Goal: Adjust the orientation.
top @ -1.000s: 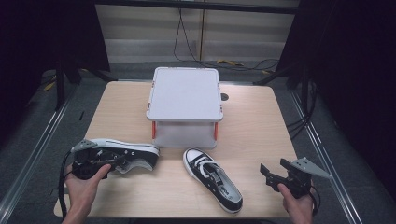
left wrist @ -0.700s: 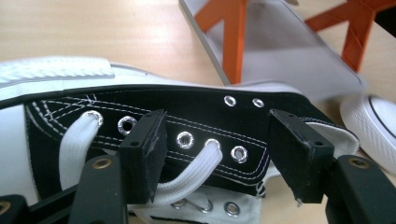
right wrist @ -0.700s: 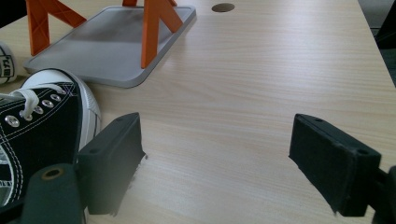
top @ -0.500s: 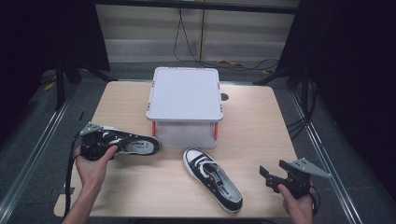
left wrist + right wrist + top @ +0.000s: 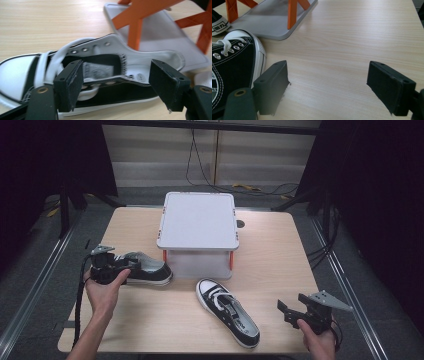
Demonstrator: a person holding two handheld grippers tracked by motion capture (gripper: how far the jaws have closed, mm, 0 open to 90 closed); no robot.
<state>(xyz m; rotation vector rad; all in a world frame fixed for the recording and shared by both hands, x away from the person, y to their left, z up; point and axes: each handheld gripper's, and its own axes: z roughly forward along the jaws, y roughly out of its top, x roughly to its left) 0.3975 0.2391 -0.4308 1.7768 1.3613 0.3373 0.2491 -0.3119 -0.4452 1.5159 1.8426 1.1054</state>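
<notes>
Two black-and-white sneakers lie on the wooden table. One sneaker rests on its sole left of the grey stand, toe towards the right. My left gripper is at its heel end, held from below by a hand. In the left gripper view the jaws stand wide open just over the sneaker's lace opening and collar, not pressing on it. The other sneaker lies near the front middle. My right gripper hovers open to its right, over bare table, with that sneaker's toe at the left.
A grey stand with a flat top, orange legs and a grey base plate occupies the table's middle back. Dark floor, rails and cables surround the table. Bare wood lies on the right and near the front left.
My left gripper and the left sneaker have shifted away from the front edge and a little right, closer to the stand. The right gripper and the other sneaker have stayed put.
</notes>
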